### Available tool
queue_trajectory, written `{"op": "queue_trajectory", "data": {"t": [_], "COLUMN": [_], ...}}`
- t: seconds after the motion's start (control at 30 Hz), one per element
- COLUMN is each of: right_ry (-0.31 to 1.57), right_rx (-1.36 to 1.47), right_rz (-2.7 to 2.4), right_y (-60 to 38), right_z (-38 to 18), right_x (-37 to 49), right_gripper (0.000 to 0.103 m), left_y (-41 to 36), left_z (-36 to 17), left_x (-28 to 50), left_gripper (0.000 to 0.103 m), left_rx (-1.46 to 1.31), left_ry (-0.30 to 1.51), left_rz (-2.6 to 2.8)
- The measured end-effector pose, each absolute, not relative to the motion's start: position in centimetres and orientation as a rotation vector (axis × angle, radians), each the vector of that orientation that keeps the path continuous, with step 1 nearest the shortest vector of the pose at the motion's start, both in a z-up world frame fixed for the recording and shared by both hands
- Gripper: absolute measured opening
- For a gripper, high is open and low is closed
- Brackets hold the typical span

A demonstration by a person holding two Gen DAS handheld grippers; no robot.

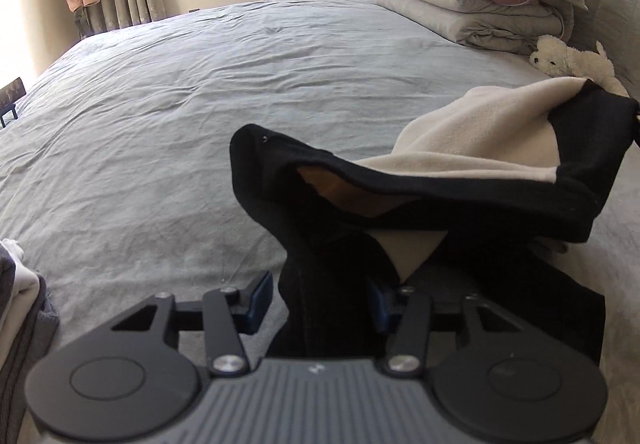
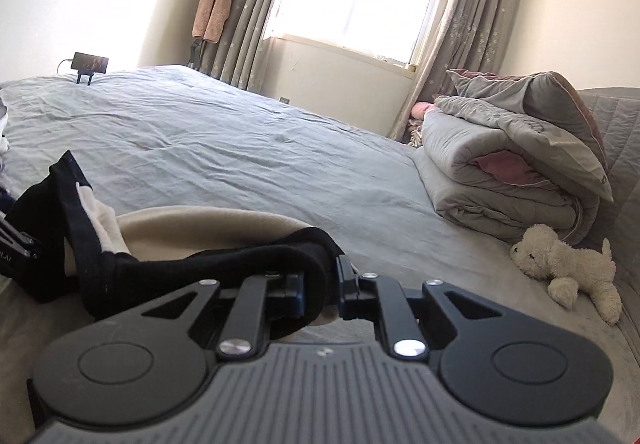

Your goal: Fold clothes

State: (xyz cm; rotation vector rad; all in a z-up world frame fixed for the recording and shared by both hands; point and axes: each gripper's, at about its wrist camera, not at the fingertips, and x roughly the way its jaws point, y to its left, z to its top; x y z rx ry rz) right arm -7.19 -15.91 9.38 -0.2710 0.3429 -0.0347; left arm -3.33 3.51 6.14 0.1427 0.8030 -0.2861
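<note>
Two grippers grip one black fleece garment with a cream lining (image 1: 460, 148), lifted off the pale blue-grey bedsheet (image 1: 160, 116) and stretched between them. The left gripper (image 1: 320, 296) pinches a black fold; the cloth fills the gap and hides the inner face of its right finger, so only blue pad edges show. The right gripper (image 2: 320, 284) has its fingers pressed nearly together on a black hem (image 2: 256, 256), whose end disappears under the left finger. Beyond the right fingers lie a folded grey quilt stack (image 2: 512, 180) and a small cream plush dog (image 2: 568, 264). To the left of the left fingers, folded pale clothes (image 1: 20, 296) are cut off by the frame. The far gripper is barely visible in either view.
</note>
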Motion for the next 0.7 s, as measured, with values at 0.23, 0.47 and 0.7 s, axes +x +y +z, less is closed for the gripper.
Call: {"op": "queue_trajectory", "data": {"t": [0.23, 0.47, 0.7], "right_ry": [0.196, 0.15, -0.102], "right_rx": [-0.261, -0.267, -0.33], "right_rz": [-0.252, -0.363, -0.517], "right_y": [-18.5, -19.5, -18.8], "right_z": [11.5, 11.4, 12.8], "right_x": [-8.5, -9.4, -12.0], "right_gripper": [0.002, 0.002, 0.002], "left_y": [4.3, 5.4, 5.1], "left_z": [7.3, 9.6, 12.0], "left_x": [-3.4, -4.2, -6.1], "left_gripper": [0.013, 0.011, 0.01], "left_rx": [0.109, 0.073, 0.124], "left_ry": [0.738, 0.606, 0.424], "left_rz": [-0.248, -0.197, -0.184]}}
